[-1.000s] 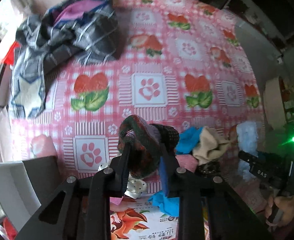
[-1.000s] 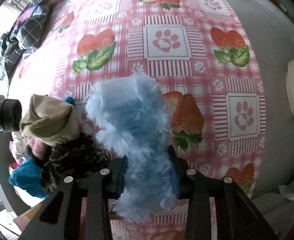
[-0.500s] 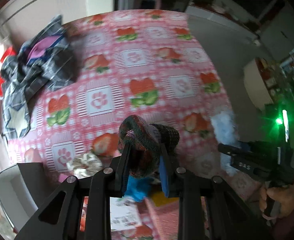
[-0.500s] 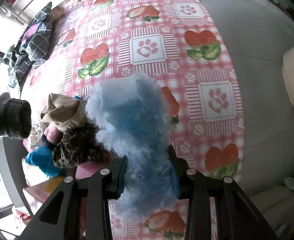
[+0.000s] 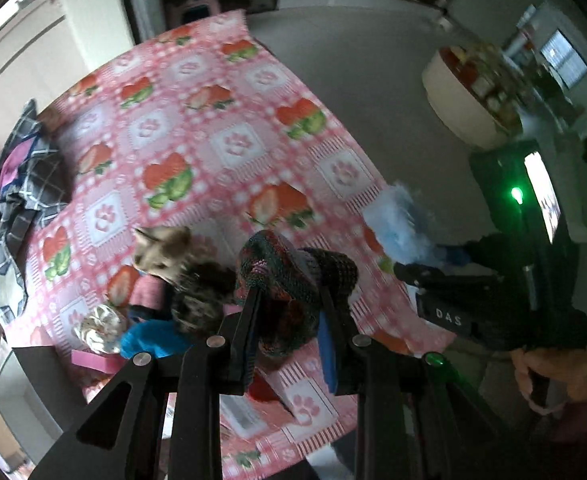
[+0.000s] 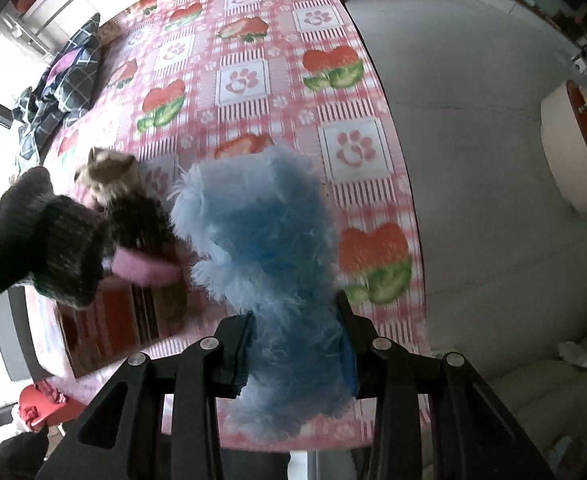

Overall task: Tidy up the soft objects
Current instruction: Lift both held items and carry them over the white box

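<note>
Two soft things are held at once, both lifted clear of the pink checked cloth with strawberries and paw prints [image 6: 253, 80]. The left gripper [image 5: 287, 312] is pinched on a dark knitted woollen piece, green and red in its weave [image 5: 277, 280], which is folded over the finger ends so that its long axis runs across the jaws, with a black ribbed cuff hanging to the right side. The right gripper [image 6: 297, 344] is clamped on a pale blue fluffy plush piece [image 6: 257, 240], whose long axis runs along the fingers and away from the camera.

The relation that matters is judged to be the one to the remaining heap: a tan fabric bundle [image 5: 161, 248], a leopard-patterned fuzzy piece [image 5: 197, 300], a pink rolled piece [image 5: 145, 294] and a bright blue fleecy piece [image 5: 153, 338] lie close together on the cloth, below and to the left of the left gripper, which is the nearer of the two. In the right wrist view the same heap is seen left of the plush.

No bin or box for sorting can be identified with certainty; a grey object at the lower left edge is cut off. Both views are blurred, and the pads of both grippers are largely covered by what they hold.
</note>
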The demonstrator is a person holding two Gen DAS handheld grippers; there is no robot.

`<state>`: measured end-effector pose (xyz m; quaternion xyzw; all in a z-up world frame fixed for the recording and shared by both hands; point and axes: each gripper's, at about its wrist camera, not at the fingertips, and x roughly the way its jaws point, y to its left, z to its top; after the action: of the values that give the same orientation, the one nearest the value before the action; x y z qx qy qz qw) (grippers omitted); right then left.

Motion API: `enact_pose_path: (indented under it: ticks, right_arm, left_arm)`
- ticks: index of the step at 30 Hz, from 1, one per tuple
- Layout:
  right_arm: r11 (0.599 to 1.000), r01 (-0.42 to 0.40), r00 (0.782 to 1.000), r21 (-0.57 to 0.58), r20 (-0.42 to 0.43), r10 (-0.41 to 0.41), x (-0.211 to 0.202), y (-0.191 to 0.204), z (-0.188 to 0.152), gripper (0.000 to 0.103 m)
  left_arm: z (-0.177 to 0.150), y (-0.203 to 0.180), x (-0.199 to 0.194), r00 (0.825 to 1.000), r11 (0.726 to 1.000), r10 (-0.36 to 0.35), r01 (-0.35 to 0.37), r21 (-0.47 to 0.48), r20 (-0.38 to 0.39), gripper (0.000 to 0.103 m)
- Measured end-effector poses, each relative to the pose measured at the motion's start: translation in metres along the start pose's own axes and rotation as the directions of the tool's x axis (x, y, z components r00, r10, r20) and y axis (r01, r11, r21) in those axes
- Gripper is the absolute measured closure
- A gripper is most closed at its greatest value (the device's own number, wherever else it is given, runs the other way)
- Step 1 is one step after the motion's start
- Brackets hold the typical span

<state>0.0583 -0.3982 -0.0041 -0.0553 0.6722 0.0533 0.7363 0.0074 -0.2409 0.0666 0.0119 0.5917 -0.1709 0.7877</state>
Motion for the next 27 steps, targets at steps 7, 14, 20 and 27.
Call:
enact_pose_path:
  ticks: [7,14,20,27]
  right_arm:
    - [0.999,-0.039,0.998,0.015,-0.039,0.04,0.004,-0.015,-0.029,0.066]
    - [0.998,-0.069,0.996,0.008,-0.058,0.069,0.007,-0.014,-0.047,0.066]
    - [0.998,-0.069,0.995,0.006,-0.071,0.069,0.011,0.006,-0.067,0.066]
    - [1.0,-0.031,0.995,0.007,-0.09,0.031,0.018,0.049,-0.097,0.066]
  left_arm:
    - [-0.03,-0.04,0.007,0.999,0.998,0.023,-0.021,0.059,-0.035,0.075]
    - [-0.051,-0.053,0.006,0.999,0.995,0.034,-0.031,0.092,-0.04,0.075]
    - [-0.077,-0.041,0.004,0.999,0.995,0.027,-0.023,0.1,-0.043,0.075]
    - [-0.116,-0.011,-0.006,0.999,0.992,-0.038,0.04,0.124,-0.017,0.075]
